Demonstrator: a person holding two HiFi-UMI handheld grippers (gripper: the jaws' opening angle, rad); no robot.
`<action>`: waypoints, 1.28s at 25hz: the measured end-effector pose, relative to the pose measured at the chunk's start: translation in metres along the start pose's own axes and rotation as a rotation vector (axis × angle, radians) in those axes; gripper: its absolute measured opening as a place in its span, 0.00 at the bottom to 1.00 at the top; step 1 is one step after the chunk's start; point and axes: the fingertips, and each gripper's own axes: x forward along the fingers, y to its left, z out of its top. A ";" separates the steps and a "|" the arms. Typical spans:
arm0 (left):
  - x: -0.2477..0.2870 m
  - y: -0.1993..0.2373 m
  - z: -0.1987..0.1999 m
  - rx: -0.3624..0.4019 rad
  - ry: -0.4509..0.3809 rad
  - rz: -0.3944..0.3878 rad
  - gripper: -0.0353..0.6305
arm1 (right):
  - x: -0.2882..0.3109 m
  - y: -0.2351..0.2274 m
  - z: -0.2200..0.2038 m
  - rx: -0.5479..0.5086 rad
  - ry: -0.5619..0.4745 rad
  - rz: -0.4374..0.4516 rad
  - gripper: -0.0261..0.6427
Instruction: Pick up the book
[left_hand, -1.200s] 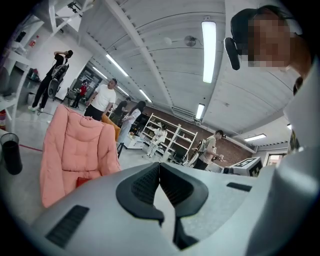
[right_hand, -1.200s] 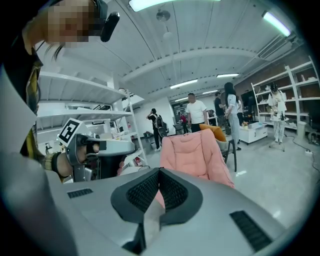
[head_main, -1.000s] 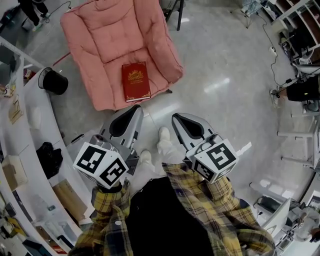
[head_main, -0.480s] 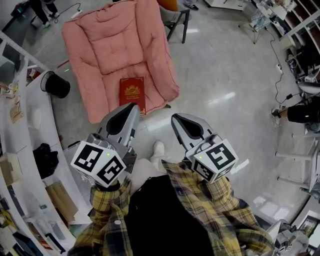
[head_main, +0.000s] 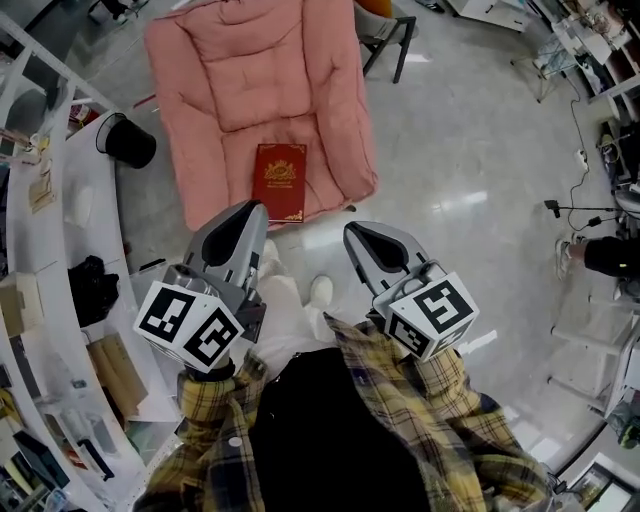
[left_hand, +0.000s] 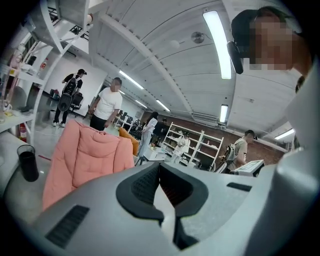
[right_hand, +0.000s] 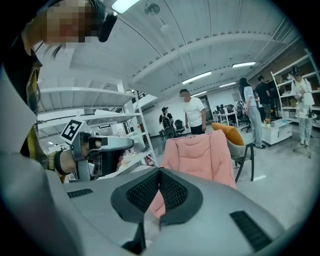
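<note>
A red book (head_main: 280, 181) with gold print lies flat on the seat of a pink padded chair (head_main: 258, 80), near the seat's front edge. My left gripper (head_main: 254, 207) is shut and empty, its tip just short of the book's near left corner. My right gripper (head_main: 351, 232) is shut and empty too, over the floor to the right of the chair's front corner. In the left gripper view my left gripper (left_hand: 160, 165) points past the pink chair (left_hand: 82, 155). The right gripper view has my right gripper (right_hand: 159, 170) before the pink chair (right_hand: 200, 152). Neither gripper view shows the book.
A black bin (head_main: 130, 143) stands left of the chair beside a curved white counter (head_main: 62, 240) with clutter. A black chair's legs (head_main: 392, 42) are behind the pink chair. Several people (left_hand: 107, 105) and shelves (left_hand: 200, 147) fill the far room. My shoes (head_main: 320, 291) are on glossy floor.
Both grippers have advanced toward the pink chair. The book now lies closer to the left gripper's tip. Both pairs of jaws look the same as before.
</note>
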 end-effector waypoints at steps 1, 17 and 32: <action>0.000 0.005 0.001 -0.003 0.004 0.006 0.06 | 0.006 0.000 0.001 0.004 0.004 0.004 0.06; 0.053 0.111 0.048 0.018 0.078 -0.084 0.06 | 0.133 -0.015 0.035 0.044 0.016 -0.070 0.06; 0.096 0.176 0.042 0.085 0.231 -0.204 0.06 | 0.220 -0.035 0.034 0.126 0.047 -0.187 0.07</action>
